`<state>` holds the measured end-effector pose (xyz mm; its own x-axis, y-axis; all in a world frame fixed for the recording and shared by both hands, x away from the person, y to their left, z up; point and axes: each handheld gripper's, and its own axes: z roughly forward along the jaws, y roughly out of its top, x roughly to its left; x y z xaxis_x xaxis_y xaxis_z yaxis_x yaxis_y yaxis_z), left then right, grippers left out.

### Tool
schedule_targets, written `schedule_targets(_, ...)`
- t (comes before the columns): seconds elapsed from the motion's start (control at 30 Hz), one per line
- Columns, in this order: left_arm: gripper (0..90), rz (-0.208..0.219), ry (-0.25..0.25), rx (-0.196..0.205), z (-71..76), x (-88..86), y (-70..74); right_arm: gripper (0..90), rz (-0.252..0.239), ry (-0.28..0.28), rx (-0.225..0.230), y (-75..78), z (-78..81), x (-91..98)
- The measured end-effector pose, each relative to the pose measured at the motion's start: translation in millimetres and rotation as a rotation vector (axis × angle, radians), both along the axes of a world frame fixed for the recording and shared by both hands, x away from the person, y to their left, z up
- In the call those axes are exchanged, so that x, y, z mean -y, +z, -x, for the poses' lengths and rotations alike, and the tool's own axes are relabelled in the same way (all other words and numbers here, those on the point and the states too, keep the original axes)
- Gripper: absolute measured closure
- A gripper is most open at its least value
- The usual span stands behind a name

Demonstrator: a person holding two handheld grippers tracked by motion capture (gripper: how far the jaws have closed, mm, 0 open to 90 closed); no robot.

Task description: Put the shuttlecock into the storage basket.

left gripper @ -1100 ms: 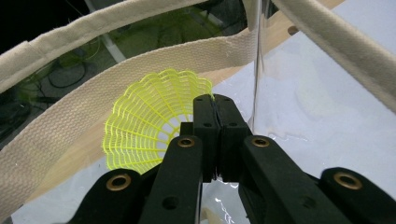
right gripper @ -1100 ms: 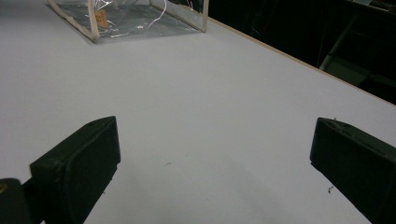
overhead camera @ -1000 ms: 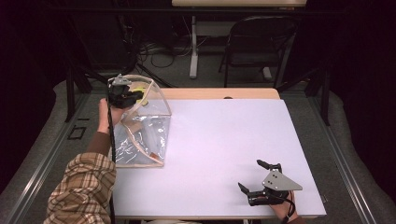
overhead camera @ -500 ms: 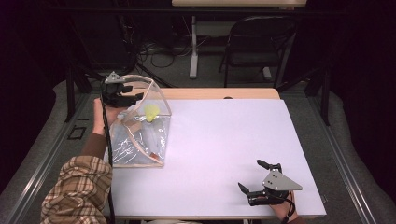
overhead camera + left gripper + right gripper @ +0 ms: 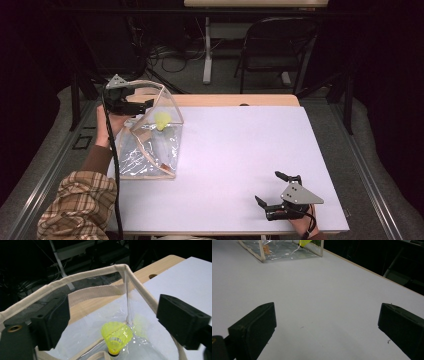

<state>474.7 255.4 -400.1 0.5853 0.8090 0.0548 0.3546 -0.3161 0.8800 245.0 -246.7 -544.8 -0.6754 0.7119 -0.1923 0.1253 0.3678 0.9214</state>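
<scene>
A clear plastic bag point(image 5: 150, 145) with beige fabric trim stands at the left of the white table point(image 5: 240, 150). A yellow shuttlecock point(image 5: 161, 121) lies inside it, cork down point(image 5: 117, 336). My left gripper point(image 5: 142, 107) hovers above the bag's far left rim point(image 5: 87, 276). Its jaws have just been opening and now stand wide apart point(image 5: 115, 305) with nothing between them. My right gripper point(image 5: 267, 187) rests near the table's front right edge, open and empty point(image 5: 328, 315). From the right gripper view the bag point(image 5: 282, 250) is far off.
A small orange piece point(image 5: 162, 164) sits at the bag's near bottom corner. A wooden strip point(image 5: 225, 100) runs along the table's far edge. Behind it stand a dark folding chair point(image 5: 280, 45) and floor cables point(image 5: 165, 55).
The left gripper held the shuttlecock at the bag's mouth, then opened. The shuttlecock dropped into the bag, and the gripper rose away to the left. The right gripper stayed still.
</scene>
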Motion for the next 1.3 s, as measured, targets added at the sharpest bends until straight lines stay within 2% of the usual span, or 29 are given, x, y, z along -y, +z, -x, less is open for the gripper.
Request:
schedule_targets(0.3, 0.3, 0.014, 0.000, 0.027, 17.8, 3.3, 9.0, 1.3, -0.004, -0.001, -0.001, -0.3, 0.1, 0.6)
schedule_targets(0.63, 0.0, 0.034, -0.013, 0.063, 41.4, 8.9, 11.7, 1.3, -0.008, 0.000, -0.004, -0.9, -0.4, 1.8)
schedule_targets(0.9, 0.0, 0.024, -0.042, 0.079, 59.9, 18.7, 6.9, 1.3, -0.010, 0.001, -0.006, -0.6, 0.3, 1.8)
schedule_targets(1.3, 0.0, 0.013, -0.054, 0.109, 82.4, 27.6, 3.8, 1.3, 0.002, 0.005, -0.004, 0.4, 3.1, -1.1)
